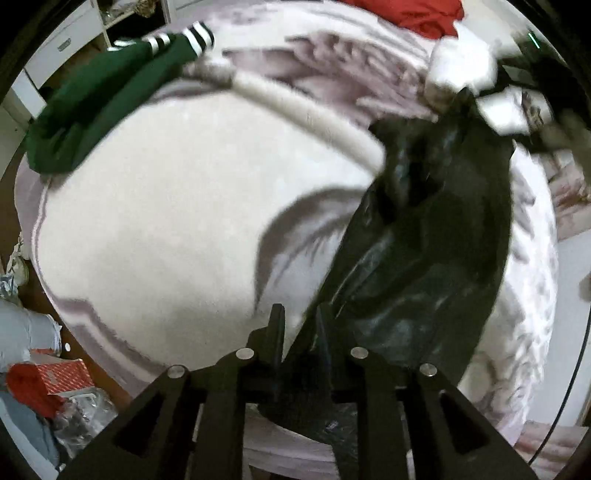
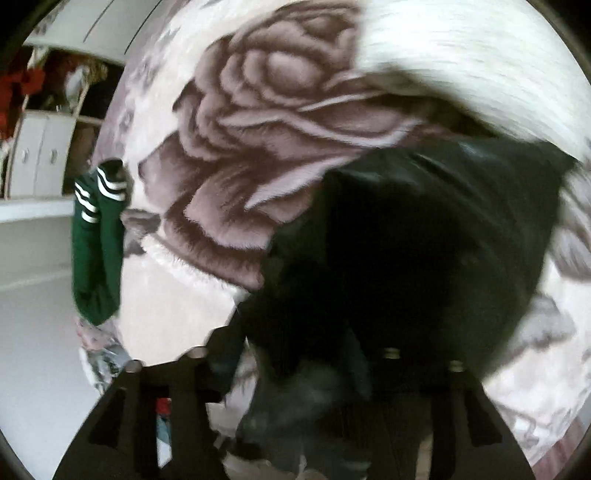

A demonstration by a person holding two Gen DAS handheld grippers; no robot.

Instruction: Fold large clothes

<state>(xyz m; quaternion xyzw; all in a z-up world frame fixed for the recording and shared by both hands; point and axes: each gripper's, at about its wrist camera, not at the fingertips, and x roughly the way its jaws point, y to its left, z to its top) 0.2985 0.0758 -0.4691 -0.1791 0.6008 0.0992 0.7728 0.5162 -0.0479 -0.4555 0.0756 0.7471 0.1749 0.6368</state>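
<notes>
aloft, both claws, left claw (image 1: pixel 298 325) and right claw (image 2: pixel 295 354), clenched on black garment (image 1: pixel 424 236) above blanket (image 1: pixel 166 203)

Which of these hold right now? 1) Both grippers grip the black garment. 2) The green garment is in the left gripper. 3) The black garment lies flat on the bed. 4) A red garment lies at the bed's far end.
1) True: left gripper and right gripper are both shut on the black garment.
2) False: the green garment lies untouched on the blanket.
3) False: it hangs bunched between the grippers.
4) True: red garment.
</notes>
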